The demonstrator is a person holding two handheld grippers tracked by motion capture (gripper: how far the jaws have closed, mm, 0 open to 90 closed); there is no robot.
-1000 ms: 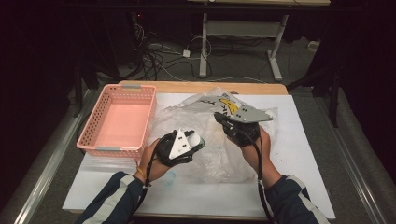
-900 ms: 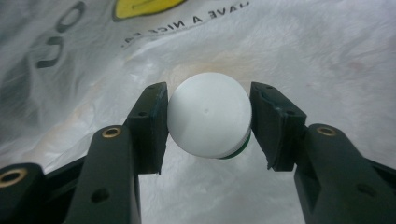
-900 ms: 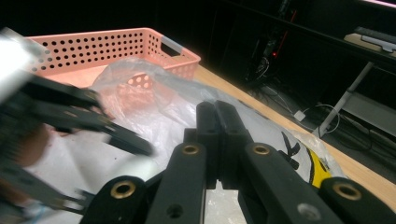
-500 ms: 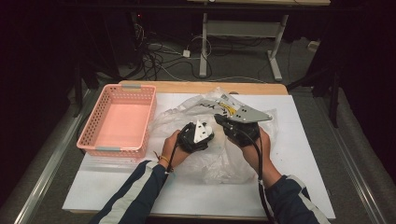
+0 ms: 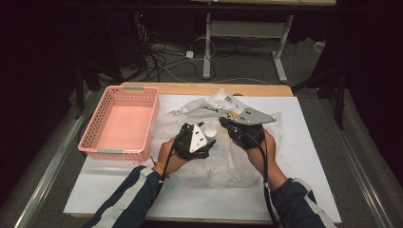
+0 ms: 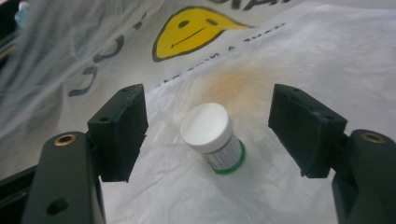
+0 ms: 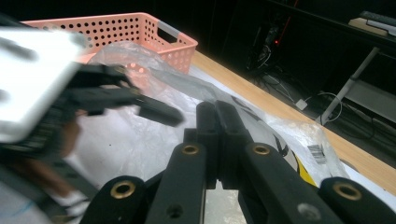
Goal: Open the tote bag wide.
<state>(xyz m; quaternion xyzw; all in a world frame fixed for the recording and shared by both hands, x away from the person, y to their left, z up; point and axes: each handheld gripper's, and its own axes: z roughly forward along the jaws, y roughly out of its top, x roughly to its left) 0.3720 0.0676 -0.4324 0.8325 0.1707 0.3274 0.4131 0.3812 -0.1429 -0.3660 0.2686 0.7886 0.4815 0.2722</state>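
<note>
Looks like a lab/test room, not a home. Dark walls all round, w/ one lit wooden table (image 5: 209,89) under a white board (image 5: 309,156). At 12 o'clock behind it: loose cables (image 5: 161,57) tangled on the grey floor, a white plug block (image 5: 189,54), plus the white metal legs of another desk (image 5: 247,35). At 9 o'clock on the table sits a pink plastic basket (image 5: 121,122). Bare, staged setup for recording.

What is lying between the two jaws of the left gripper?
In the left gripper view, a small white-capped bottle with a green base lies on the plastic bag between the jaws of the left gripper. The jaws have just been opening and do not touch it.
</note>
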